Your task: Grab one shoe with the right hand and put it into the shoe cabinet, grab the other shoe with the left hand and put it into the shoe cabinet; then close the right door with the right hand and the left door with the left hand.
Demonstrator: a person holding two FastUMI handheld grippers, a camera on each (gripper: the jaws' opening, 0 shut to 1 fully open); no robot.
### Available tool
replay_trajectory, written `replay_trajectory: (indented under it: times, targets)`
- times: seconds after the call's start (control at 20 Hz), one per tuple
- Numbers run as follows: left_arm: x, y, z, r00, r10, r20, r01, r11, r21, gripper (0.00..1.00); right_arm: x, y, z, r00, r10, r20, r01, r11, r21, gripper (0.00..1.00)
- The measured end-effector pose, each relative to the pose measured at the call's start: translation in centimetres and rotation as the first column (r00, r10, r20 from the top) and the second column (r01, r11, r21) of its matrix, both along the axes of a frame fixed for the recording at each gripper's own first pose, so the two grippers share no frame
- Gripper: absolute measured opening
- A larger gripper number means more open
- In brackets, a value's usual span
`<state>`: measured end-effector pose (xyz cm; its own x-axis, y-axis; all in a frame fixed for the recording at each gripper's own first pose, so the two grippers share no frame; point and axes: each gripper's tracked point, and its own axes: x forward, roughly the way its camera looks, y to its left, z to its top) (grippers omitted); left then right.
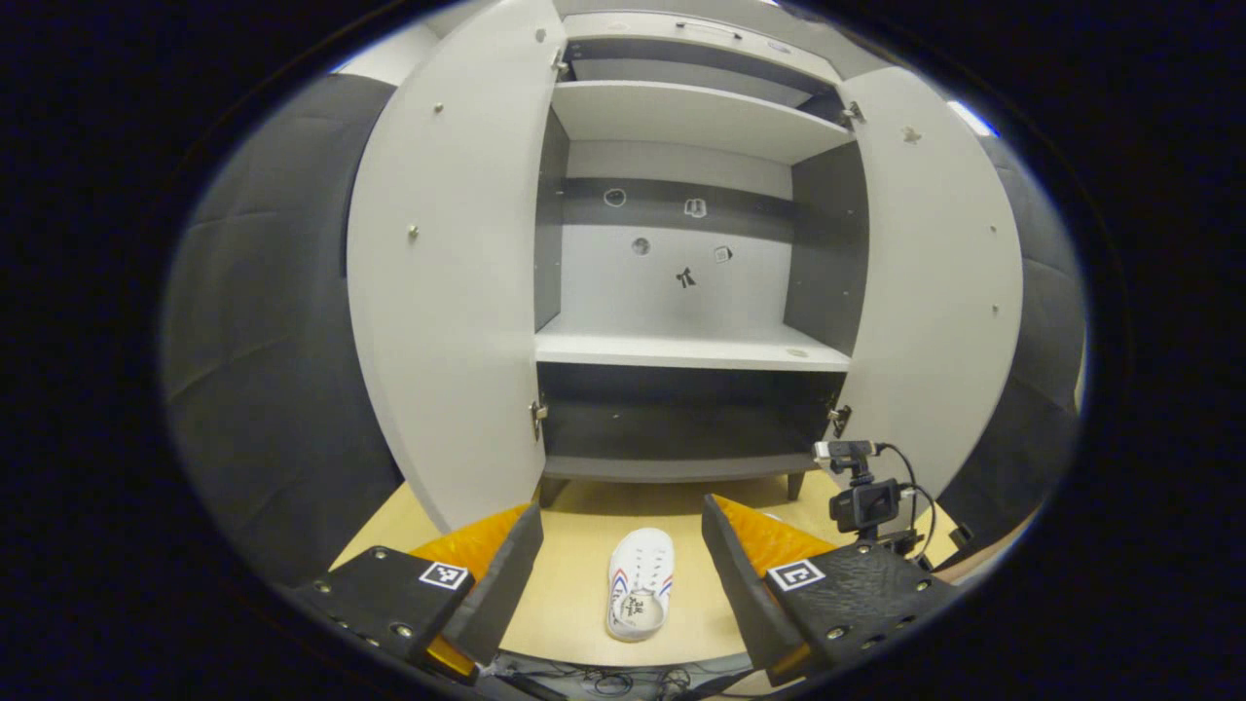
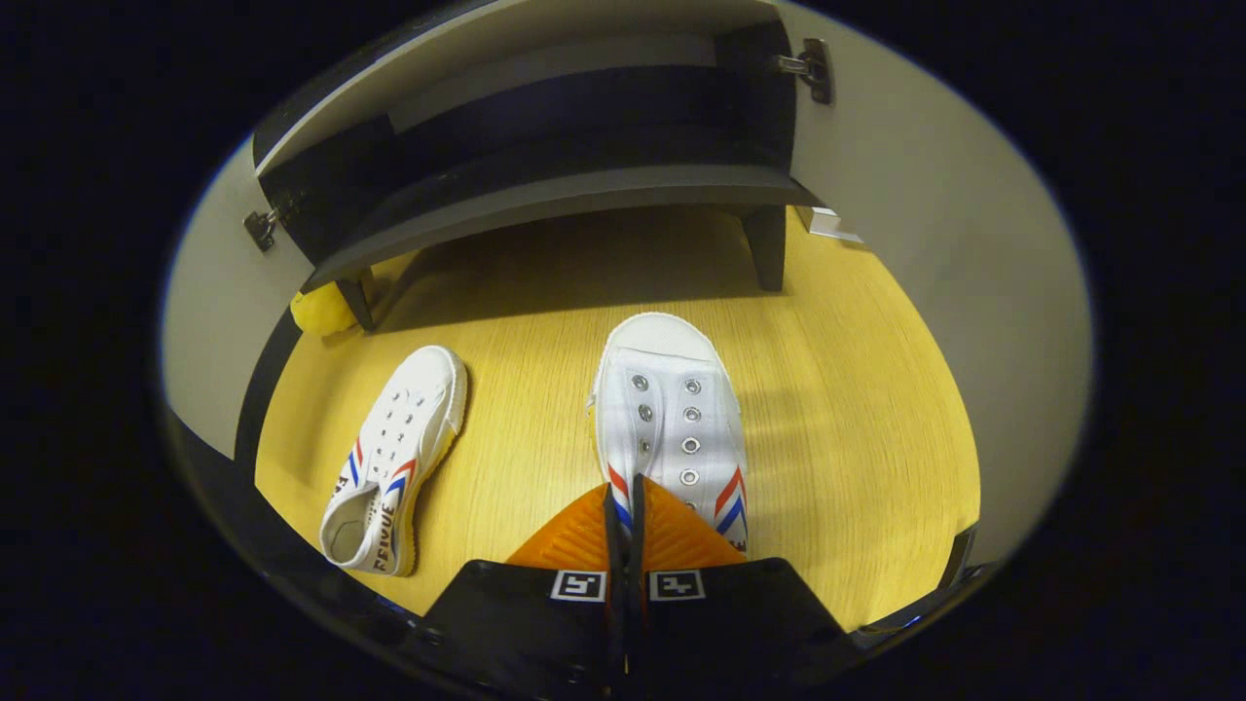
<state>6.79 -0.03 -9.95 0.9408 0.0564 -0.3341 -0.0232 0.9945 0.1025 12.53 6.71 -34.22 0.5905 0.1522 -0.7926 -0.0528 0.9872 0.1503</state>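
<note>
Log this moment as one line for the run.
right gripper shut on shoe | left gripper open | other shoe on floor | doors open

the pale wooden floor (image 2: 857,389) carries two white shoes (image 2: 389,458) (image 2: 672,419) and the shoe cabinet's legs (image 2: 769,248).

Right gripper (image 2: 623,501) pinched on near shoe's (image 2: 672,419) side wall, toe toward cabinet (image 2: 545,156). Second shoe (image 2: 394,462) left of it, apart, flat on floor (image 2: 847,389), also before cabinet.

Two white shoes (image 2: 672,419) (image 2: 389,458) upright on floor; shoe cabinet (image 1: 681,350) doors both open.
</note>
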Motion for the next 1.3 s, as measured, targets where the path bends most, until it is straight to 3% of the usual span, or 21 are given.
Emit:
replay_trajectory:
  times: [0.25,0.3,0.45,0.6,0.65,0.85,1.0,1.3]
  targets:
    - [-0.1,-1.0,1.8,0.993,-0.105,0.056,0.104,0.994,0.014,0.95,-2.8,0.5,0.9,1.000,0.007,0.025,-0.006,0.999,-0.033,0.02]
    - [-0.2,-1.2,1.9,0.990,-0.127,0.059,0.126,0.992,0.017,0.92,-2.9,0.4,1.5,0.999,0.011,0.050,-0.009,0.999,-0.050,0.02]
    - [-0.5,-1.5,2.1,0.981,-0.184,0.067,0.183,0.983,0.033,0.97,-3.3,0.4,4.2,0.990,0.016,0.138,-0.005,0.997,-0.079,0.02]
    - [-0.7,-1.5,2.2,0.970,-0.229,0.081,0.226,0.973,0.044,0.92,-4.1,1.1,8.1,0.973,0.029,0.228,-0.010,0.997,-0.082,0.02]
    - [-0.8,-1.5,2.3,0.967,-0.240,0.086,0.236,0.971,0.048,0.97,-4.4,1.6,9.5,0.964,0.039,0.261,-0.018,0.996,-0.083,0.02]
    - [-1.2,-1.0,2.1,0.961,-0.263,0.089,0.260,0.965,0.045,0.92,-4.3,2.7,15.6,0.923,0.030,0.384,-0.012,0.999,-0.050,0.02]
    - [-1.7,-1.0,1.8,0.955,-0.284,0.081,0.282,0.959,0.037,0.92,-1.9,2.7,20.0,0.887,0.016,0.462,-0.014,1.000,-0.008,0.02]
    - [-1.0,-0.8,2.6,0.955,-0.278,0.100,0.273,0.960,0.059,0.95,4.4,3.0,29.2,0.772,0.030,0.634,-0.016,0.999,-0.028,0.02]
